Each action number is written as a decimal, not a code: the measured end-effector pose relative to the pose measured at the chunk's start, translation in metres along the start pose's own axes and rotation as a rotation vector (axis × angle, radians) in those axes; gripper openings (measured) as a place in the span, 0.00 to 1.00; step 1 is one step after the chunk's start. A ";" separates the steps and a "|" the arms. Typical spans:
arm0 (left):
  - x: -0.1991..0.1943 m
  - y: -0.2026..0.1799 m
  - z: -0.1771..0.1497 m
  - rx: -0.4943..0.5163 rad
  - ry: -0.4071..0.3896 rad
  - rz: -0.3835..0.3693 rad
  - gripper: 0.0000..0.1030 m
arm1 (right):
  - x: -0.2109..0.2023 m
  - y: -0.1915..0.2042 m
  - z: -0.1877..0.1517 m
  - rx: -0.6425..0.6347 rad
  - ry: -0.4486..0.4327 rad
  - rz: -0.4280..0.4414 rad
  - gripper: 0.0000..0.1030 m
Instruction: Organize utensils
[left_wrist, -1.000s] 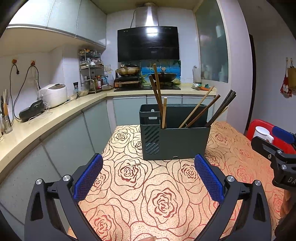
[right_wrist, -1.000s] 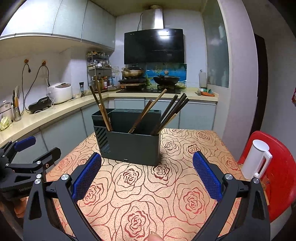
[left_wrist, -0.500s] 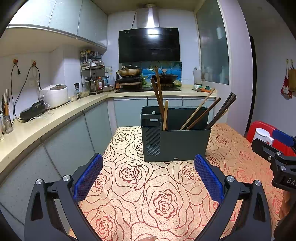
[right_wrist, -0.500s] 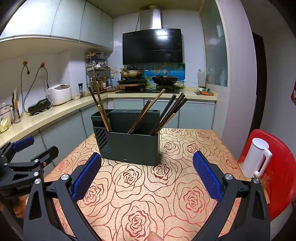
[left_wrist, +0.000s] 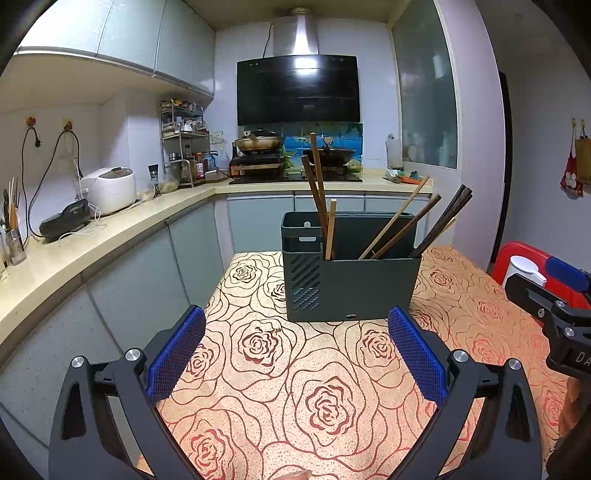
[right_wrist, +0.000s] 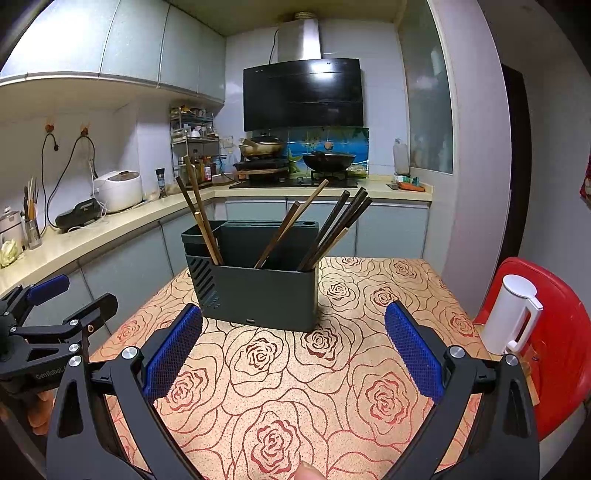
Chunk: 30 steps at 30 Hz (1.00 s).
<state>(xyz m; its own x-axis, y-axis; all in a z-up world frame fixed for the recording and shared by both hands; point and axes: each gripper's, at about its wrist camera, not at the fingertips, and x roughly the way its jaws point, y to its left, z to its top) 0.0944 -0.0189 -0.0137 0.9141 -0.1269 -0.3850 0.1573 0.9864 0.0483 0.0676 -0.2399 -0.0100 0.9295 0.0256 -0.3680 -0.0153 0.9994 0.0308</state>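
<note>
A dark grey utensil holder (left_wrist: 351, 280) stands on the rose-patterned table (left_wrist: 295, 387); it also shows in the right wrist view (right_wrist: 258, 288). Several wooden chopsticks (left_wrist: 321, 199) stand in its left part, and several more (left_wrist: 417, 225) lean right in the middle and right parts. My left gripper (left_wrist: 295, 350) is open and empty, short of the holder. My right gripper (right_wrist: 293, 347) is open and empty, also short of the holder. The right gripper shows at the right edge of the left wrist view (left_wrist: 554, 306), and the left gripper at the left edge of the right wrist view (right_wrist: 44, 328).
A white kettle (right_wrist: 513, 314) stands on a red chair (right_wrist: 557, 347) right of the table. A kitchen counter (left_wrist: 92, 236) with a rice cooker (left_wrist: 109, 188) runs along the left. A stove with pans (left_wrist: 291, 155) is at the back.
Both views have shifted slightly; the holder sits a little higher in the left wrist view. Both grippers stay open and empty.
</note>
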 end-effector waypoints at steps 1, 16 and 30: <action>0.000 0.000 0.000 0.000 0.000 0.000 0.93 | 0.000 0.000 0.000 0.000 0.000 0.000 0.93; 0.000 0.000 0.000 0.000 0.000 0.000 0.93 | -0.001 0.000 0.002 0.005 -0.003 -0.002 0.93; -0.001 0.000 0.000 0.000 -0.001 0.001 0.93 | -0.001 -0.001 0.002 0.007 -0.004 -0.002 0.93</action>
<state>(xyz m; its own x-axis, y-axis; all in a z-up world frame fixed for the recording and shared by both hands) 0.0937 -0.0184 -0.0137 0.9146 -0.1263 -0.3841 0.1565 0.9865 0.0483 0.0672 -0.2408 -0.0081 0.9309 0.0231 -0.3646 -0.0106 0.9993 0.0363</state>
